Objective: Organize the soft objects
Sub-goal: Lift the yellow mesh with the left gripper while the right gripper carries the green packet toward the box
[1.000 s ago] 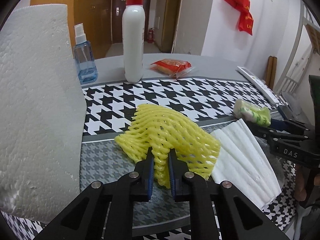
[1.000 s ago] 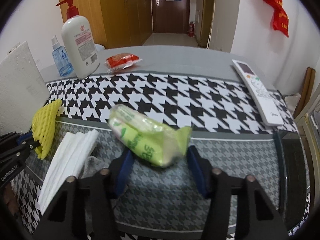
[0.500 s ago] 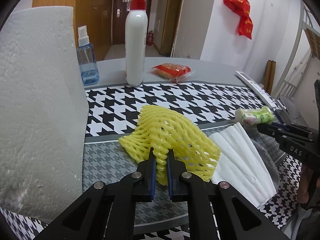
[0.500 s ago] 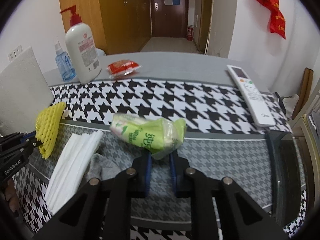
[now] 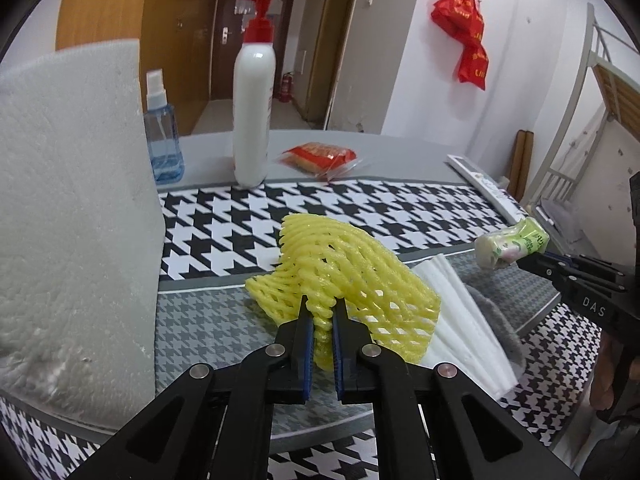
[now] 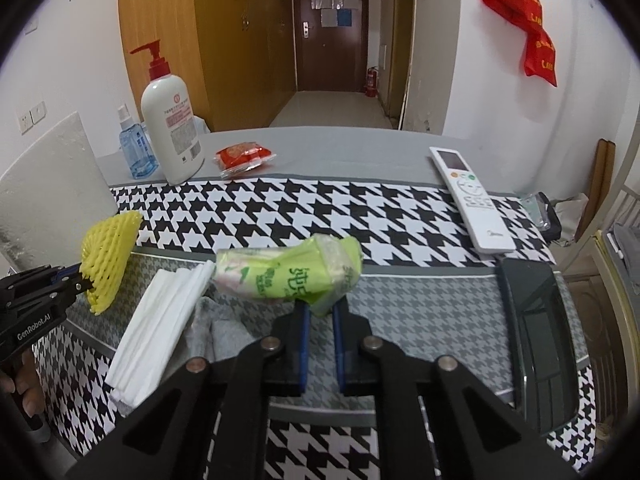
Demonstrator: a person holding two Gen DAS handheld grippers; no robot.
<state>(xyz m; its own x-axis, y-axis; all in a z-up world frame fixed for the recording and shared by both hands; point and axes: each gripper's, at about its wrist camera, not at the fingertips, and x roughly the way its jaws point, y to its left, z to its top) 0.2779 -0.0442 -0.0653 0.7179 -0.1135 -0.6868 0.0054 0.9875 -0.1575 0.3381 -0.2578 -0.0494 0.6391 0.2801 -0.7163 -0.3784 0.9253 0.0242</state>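
Observation:
My left gripper [image 5: 320,312] is shut on a yellow foam fruit net [image 5: 340,272] and holds it lifted above the houndstooth cloth; the net also shows in the right wrist view [image 6: 106,256]. My right gripper [image 6: 319,312] is shut on the edge of a green tissue pack [image 6: 288,274], raised off the table; the pack shows at the right of the left wrist view [image 5: 510,242]. A stack of white folded tissues [image 6: 160,320] and a grey cloth [image 6: 214,328] lie on the table between the two grippers.
A white foam block [image 5: 68,220] stands at the left. A pump bottle [image 6: 170,128], a blue spray bottle [image 6: 134,152] and a red snack packet [image 6: 242,156] stand at the back. A white remote [image 6: 470,196] and a dark tray [image 6: 536,336] are at the right.
My right gripper closed on the tissue pack and lifted it off the table. My left gripper raised the yellow net a little higher.

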